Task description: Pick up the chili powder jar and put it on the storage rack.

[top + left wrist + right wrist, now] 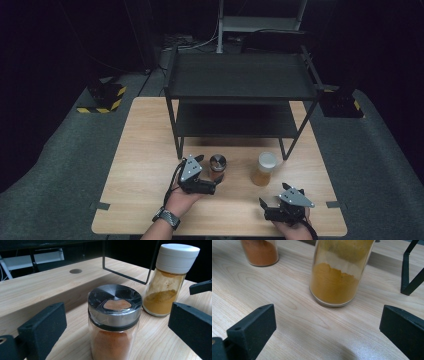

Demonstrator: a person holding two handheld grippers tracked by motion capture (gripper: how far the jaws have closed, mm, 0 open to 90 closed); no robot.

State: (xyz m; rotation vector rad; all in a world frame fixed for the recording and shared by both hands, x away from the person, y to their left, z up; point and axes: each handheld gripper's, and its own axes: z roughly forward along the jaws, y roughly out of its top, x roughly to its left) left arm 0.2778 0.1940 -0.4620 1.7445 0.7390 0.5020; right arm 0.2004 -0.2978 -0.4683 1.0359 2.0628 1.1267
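Observation:
A small glass jar of orange-red spice (217, 167) with a shiny metal lid stands on the wooden table (145, 150). My left gripper (210, 169) reaches it from the left. In the left gripper view the jar (113, 340) sits between the black jaws of the left gripper (115, 325), with gaps on both sides. A taller jar of yellow spice (263, 170) with a white cap stands to its right. My right gripper (273, 193) rests open near the table's front edge. In the right gripper view the yellow jar (337, 277) stands ahead of the right gripper (327, 325), whose jaws have nothing between them.
A black two-level metal rack (240, 95) stands at the back of the table; one of its legs (284, 147) is close behind the yellow jar. Bare wood lies left of the left hand. Dark floor surrounds the table.

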